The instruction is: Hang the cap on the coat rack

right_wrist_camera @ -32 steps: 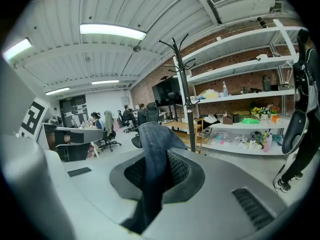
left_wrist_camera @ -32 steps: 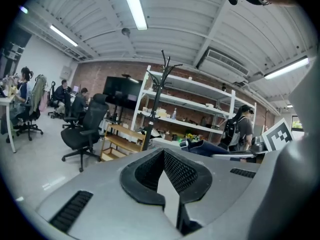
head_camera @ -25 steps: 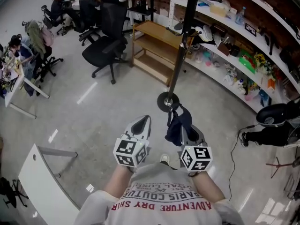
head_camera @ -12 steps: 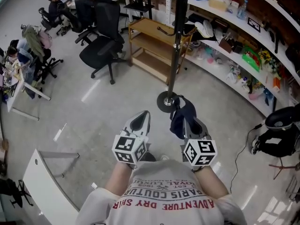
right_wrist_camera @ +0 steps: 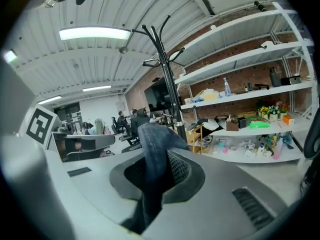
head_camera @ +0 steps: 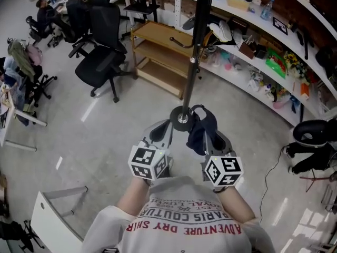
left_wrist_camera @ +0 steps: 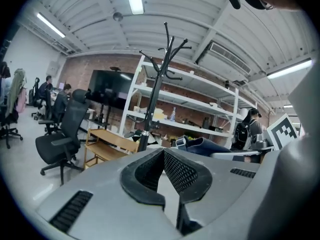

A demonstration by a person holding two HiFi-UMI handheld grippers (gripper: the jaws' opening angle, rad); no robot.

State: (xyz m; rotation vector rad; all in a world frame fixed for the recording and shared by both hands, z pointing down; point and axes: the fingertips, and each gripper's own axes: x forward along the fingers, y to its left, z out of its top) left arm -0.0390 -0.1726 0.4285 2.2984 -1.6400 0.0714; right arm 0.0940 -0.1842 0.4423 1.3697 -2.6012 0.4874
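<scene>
Since the earlier frames the coat rack [head_camera: 192, 51] has drawn closer: its round base [head_camera: 182, 116] now lies just ahead of both grippers, between them. The denim cap [head_camera: 198, 133] hangs from the right gripper [right_wrist_camera: 159, 156], whose jaws are clamped on a fold of its fabric. The cap sits just right of the base. The left gripper [left_wrist_camera: 164, 154] is closed with nothing between its jaws. The pole [right_wrist_camera: 171, 94] runs vertically; its hooks [right_wrist_camera: 155, 34] stand high above the cap, slightly left of the right gripper's line. Judgement: the right hand carries the cap, so the next move calls for a steep lift toward a hook.
</scene>
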